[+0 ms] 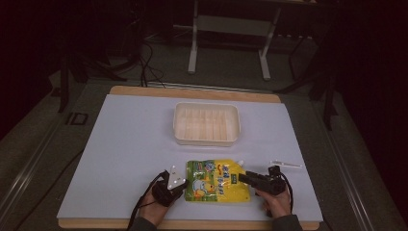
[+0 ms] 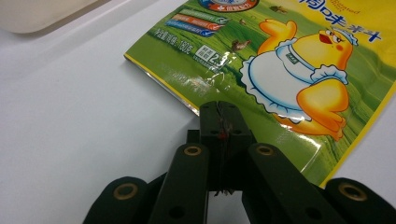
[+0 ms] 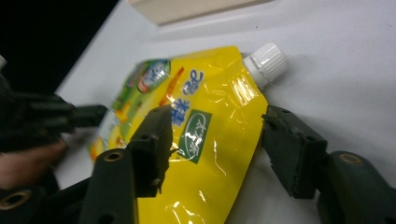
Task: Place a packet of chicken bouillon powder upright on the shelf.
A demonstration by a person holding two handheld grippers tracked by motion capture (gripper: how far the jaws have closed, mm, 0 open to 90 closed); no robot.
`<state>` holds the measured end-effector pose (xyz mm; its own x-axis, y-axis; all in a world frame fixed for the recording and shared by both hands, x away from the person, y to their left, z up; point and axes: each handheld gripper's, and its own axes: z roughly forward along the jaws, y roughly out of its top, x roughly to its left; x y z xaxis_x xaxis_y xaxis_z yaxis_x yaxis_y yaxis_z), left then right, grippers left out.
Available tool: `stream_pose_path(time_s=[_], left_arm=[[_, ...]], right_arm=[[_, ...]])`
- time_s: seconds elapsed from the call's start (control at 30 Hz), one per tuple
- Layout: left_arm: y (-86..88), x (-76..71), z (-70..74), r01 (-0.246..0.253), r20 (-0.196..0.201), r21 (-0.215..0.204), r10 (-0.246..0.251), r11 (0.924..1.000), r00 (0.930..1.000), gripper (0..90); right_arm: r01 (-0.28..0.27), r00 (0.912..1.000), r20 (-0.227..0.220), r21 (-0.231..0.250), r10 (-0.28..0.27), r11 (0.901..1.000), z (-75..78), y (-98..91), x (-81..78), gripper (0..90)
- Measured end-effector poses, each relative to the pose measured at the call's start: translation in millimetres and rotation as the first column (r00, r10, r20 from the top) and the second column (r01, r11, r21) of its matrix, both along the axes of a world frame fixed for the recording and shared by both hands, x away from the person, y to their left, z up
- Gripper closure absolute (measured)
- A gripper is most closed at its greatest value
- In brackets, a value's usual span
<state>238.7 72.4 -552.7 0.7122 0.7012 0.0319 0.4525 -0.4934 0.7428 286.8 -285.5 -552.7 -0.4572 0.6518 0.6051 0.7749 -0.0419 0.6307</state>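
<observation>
My left gripper (image 2: pixel 219 135) has its jaws clamped on the pouch (image 1: pixel 219 180) at its corner toward seven o'clock, pinning it flat on the counter (image 1: pixel 125 144) so it will not slide, I judge. My right gripper (image 3: pixel 215 154), at the three o'clock side, straddles the edge below the white cap (image 3: pixel 266 63), jaws apart and not pressing. The tray (image 1: pixel 207 124) waits at twelve o'clock.
</observation>
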Motion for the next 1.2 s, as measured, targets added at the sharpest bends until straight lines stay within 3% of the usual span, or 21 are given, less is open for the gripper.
stream_pose_path(time_s=[0.13, 0.27, 0.33, 0.37, 0.47, 0.5, 0.53, 0.6, 0.8, 0.93, 1.13, 1.2], left_arm=[[-0.3, -0.2, 0.0, 0.001, 0.002, 0.004, -0.001, 1.0000, 1.0000, 89.2], [-0.5, -0.3, -0.1, 0.000, 0.005, 0.005, 0.000, 1.0000, 1.0000, 89.1], [-0.7, -0.5, -0.1, 0.000, 0.005, 0.004, 0.000, 1.0000, 1.0000, 89.1], [-0.8, -0.6, -0.1, -0.001, 0.006, 0.005, 0.001, 1.0000, 1.0000, 89.1], [-0.9, -0.6, -0.2, -0.001, 0.008, 0.006, 0.001, 1.0000, 1.0000, 89.1], [-0.9, -0.7, -0.1, -0.001, 0.008, 0.007, 0.000, 1.0000, 1.0000, 89.1], [-1.0, -0.7, -0.2, -0.002, 0.008, 0.006, 0.002, 1.0000, 1.0000, 89.1], [-1.0, -0.8, -0.1, -0.001, 0.009, 0.008, 0.001, 1.0000, 1.0000, 89.0], [-1.2, -0.8, -0.1, -0.001, 0.010, 0.008, 0.001, 1.0000, 0.9999, 89.0], [-1.1, -0.9, -0.1, 0.000, 0.011, 0.010, 0.000, 0.9999, 0.9999, 89.0], [-1.1, -0.9, -0.2, -0.003, 0.010, 0.007, 0.003, 1.0000, 0.9999, 88.8], [-1.0, -0.8, -0.2, -0.003, 0.009, 0.007, 0.003, 1.0000, 1.0000, 88.8]], right_arm=[[0.013, 0.9997, -0.021, 0.057, -0.012, 0.9983, -0.1, -4.8, 0.8, 49.6], [0.008, 0.9997, -0.024, 0.042, -0.007, 0.9991, 0.7, -4.7, 0.7, 53.7], [0.000, 1.0000, -0.002, -0.006, 0.000, 1.0000, 2.7, -2.9, -0.4, 57.1], [0.000, 1.0000, -0.002, -0.006, 0.000, 1.0000, 2.7, -2.9, -0.4, 57.1], [-0.015, 0.9987, 0.047, -0.098, 0.020, 0.9951, 5.4, 1.3, -2.4, 62.7], [-0.045, 0.9976, 0.048, -0.101, 0.050, 0.9938, 5.3, 2.6, -2.6, 67.7], [-0.084, 0.9944, 0.057, -0.084, 0.089, 0.9930, 4.5, 5.6, -2.8, 66.8], [-0.090, 0.9929, 0.066, -0.138, 0.099, 0.9864, 5.6, 14.0, -3.7, 64.2], [-0.101, 0.9915, 0.072, -0.102, 0.108, 0.9897, 8.0, 14.3, -3.1, 65.7], [-0.121, 0.9878, 0.081, -0.140, 0.133, 0.9828, 13.5, 21.6, -2.6, 62.5], [-0.135, 0.9889, 0.052, -0.079, 0.139, 0.9876, 21.4, 20.1, 1.6, 72.8], [-0.142, 0.9883, 0.045, -0.082, 0.146, 0.9865, 24.1, 21.6, 2.4, 73.7]])
